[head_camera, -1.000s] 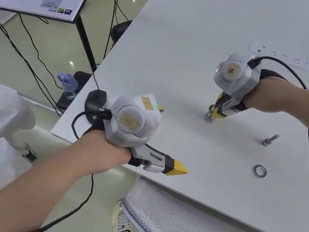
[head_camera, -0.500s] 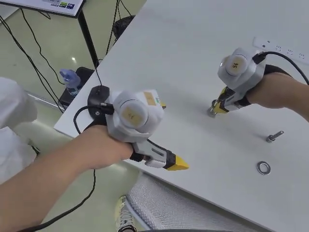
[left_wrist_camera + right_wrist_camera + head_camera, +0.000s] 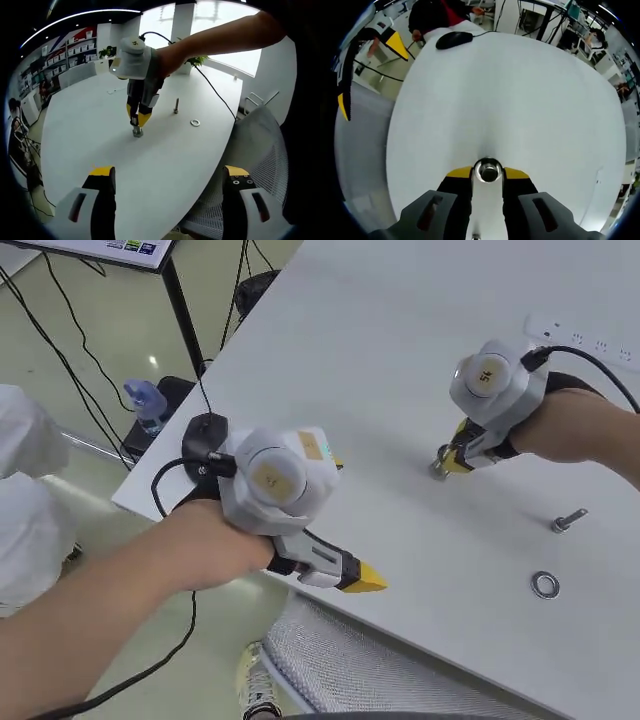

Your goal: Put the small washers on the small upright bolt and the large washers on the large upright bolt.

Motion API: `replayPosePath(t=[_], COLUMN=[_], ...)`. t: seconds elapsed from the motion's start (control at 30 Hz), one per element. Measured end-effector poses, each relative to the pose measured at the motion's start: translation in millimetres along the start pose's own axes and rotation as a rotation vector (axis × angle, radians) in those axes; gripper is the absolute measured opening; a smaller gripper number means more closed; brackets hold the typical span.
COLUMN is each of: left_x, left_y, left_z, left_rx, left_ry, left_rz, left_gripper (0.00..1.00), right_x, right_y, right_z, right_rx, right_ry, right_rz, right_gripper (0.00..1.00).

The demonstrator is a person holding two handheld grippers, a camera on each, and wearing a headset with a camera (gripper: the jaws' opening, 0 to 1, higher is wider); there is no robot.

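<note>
A: See the left gripper [image 3: 168, 171] low over the desk [image 3: 380, 360], jaws wide, empty?

B: Yes. Find the right gripper [image 3: 450, 462] upper right, pinching a round metal piece [image 3: 489, 171]. Note small bolt [image 3: 566, 522], then loose washer [image 3: 545, 586], lower right, nearer that right gripper.

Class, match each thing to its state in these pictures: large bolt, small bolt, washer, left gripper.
Things:
1. large bolt
2. small bolt
3. washer
4. left gripper

States:
a. lying flat on the table
b. open, holding nothing
c. between the jaws of the right gripper
d. standing free on the table, untouched

Pairs: 1-c, 2-d, 3-a, 4-b.
</note>
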State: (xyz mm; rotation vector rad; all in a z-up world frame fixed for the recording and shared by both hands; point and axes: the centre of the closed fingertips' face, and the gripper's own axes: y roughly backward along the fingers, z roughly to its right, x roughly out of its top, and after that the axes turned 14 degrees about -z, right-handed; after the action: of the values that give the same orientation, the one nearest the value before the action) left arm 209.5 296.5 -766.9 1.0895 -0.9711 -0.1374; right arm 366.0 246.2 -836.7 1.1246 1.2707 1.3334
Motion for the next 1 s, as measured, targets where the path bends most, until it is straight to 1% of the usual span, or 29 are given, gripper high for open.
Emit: replayPosePath(t=[0.1,0.3,0.5,0.8,1.0], left_x=[0.7,-1.4,-2.5,-2.7,-2.8], left_y=[0.5,0.4,-0.1,-0.9,-0.7], left_z=[0.5,0.1,-0.7,-0.5,0.9], left_rx=[0.000,-0.001,-0.001,-0.004,-0.008], left_ry=[0.004,0.006,0.009,0.006,0.006], left_rz=[0.005,0.003,0.005,0.003,0.005], left_gripper=[0.88,0.87,0.87,0.86,0.86], right_x=[0.2,1.6,0.8,1.5,1.9], right_y=[1.4,4.4,7.3,8.9,5.8], right_z=[-0.9,-2.6,-6.5,-6.4,-5.6], right_rx=[0.003,0.005,-0.001,-0.016,-0.022], right_ry=[-0.010,-0.008,0.011,0.032,0.050], right_rz=[0.000,0.004,0.006,0.004,-0.004], right_gripper=[0.22,0.22,0.22,0.22,0.22])
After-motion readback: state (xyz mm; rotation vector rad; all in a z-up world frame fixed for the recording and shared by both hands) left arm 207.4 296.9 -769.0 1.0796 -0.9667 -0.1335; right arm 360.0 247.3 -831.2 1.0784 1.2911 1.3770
